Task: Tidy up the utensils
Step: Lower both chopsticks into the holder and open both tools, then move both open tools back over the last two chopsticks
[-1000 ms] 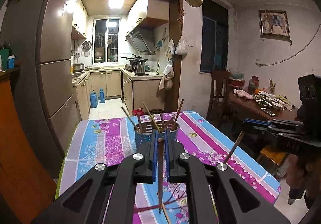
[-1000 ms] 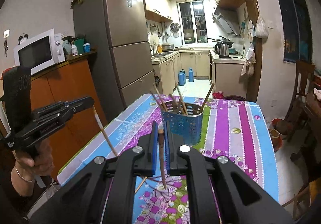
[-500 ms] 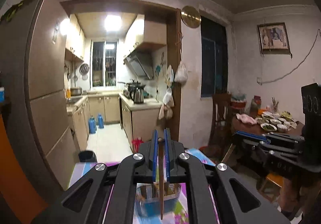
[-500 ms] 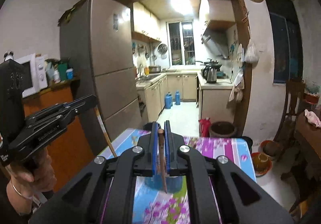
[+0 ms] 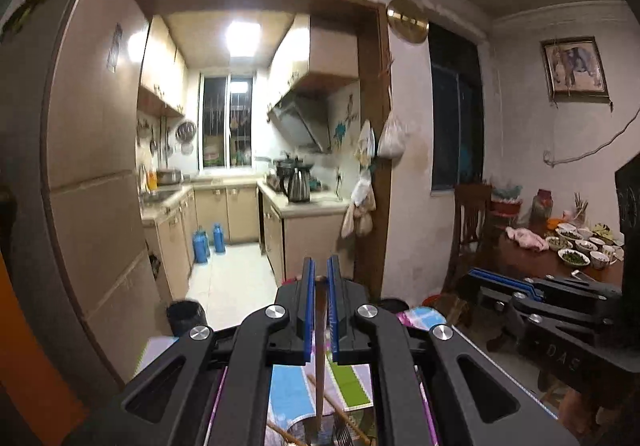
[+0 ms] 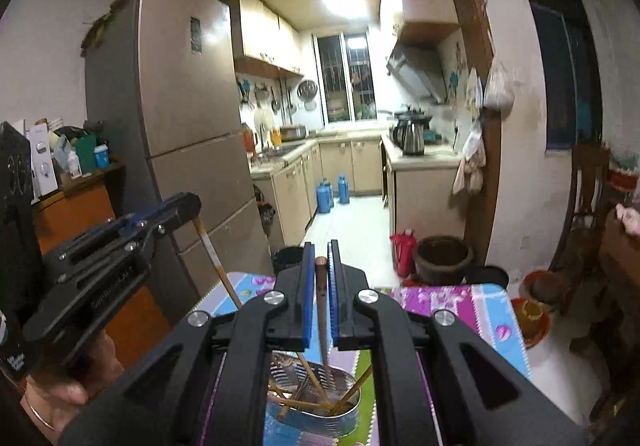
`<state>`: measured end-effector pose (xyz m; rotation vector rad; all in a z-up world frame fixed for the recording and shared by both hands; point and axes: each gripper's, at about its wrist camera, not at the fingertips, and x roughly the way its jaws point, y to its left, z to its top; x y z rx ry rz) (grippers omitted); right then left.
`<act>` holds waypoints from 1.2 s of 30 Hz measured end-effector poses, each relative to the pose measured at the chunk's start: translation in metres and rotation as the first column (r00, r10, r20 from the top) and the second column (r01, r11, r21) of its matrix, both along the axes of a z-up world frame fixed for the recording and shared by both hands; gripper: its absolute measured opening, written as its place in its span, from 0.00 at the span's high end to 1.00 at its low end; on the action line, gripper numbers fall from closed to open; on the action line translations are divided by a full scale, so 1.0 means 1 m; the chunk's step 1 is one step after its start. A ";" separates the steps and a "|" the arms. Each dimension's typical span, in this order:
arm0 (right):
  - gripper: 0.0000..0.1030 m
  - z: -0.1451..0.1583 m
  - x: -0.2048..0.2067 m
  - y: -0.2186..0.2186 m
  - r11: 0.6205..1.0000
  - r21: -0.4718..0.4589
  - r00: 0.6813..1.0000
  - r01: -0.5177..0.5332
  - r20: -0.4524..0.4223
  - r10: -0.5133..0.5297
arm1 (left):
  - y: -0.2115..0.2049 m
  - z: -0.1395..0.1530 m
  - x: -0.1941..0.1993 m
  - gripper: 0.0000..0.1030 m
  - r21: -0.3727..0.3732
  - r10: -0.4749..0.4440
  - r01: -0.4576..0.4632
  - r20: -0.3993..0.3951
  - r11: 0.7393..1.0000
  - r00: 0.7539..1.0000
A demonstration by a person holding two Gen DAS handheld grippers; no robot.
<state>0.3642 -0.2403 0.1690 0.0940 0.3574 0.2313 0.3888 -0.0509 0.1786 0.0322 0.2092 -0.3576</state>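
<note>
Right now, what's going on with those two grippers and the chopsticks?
A person holds a gripper in each hand, and each is shut on one chopstick. The right gripper holds its chopstick upright, tip down over the blue holder, which already holds several chopsticks. The left gripper carries a second chopstick hanging at a slant over the table's edge. The holder stands on the flowered tablecloth. Neither chopstick is released yet.

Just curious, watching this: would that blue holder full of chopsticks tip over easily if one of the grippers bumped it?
Probably fairly easily. The blue holder looks thin-walled and perforated, so likely light. The chopsticks inside lean outward past its rim, which may pull it sideways. The patterned tablecloth underneath might let it slide first.
</note>
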 end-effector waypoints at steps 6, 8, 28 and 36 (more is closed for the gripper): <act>0.95 -0.039 0.019 0.009 1.000 -0.014 0.998 0.003 -0.070 -0.004 | 0.004 -0.050 0.023 0.93 0.018 0.012 -0.011 -0.080 1.000 0.997; 0.95 -0.051 0.023 0.013 1.000 -0.025 0.995 -0.011 -0.099 0.009 | 0.007 -0.065 0.030 0.93 0.017 0.016 -0.014 -0.120 1.000 0.993; 0.64 -0.018 -0.133 -0.065 0.984 -0.118 0.990 0.130 0.077 -0.121 | 0.080 -0.011 -0.145 0.66 0.017 0.159 -0.162 0.116 0.987 0.980; 0.64 -0.081 -0.240 -0.100 0.971 -0.192 0.990 0.142 0.013 -0.142 | 0.092 -0.085 -0.254 0.65 0.193 0.102 -0.107 0.031 0.975 0.994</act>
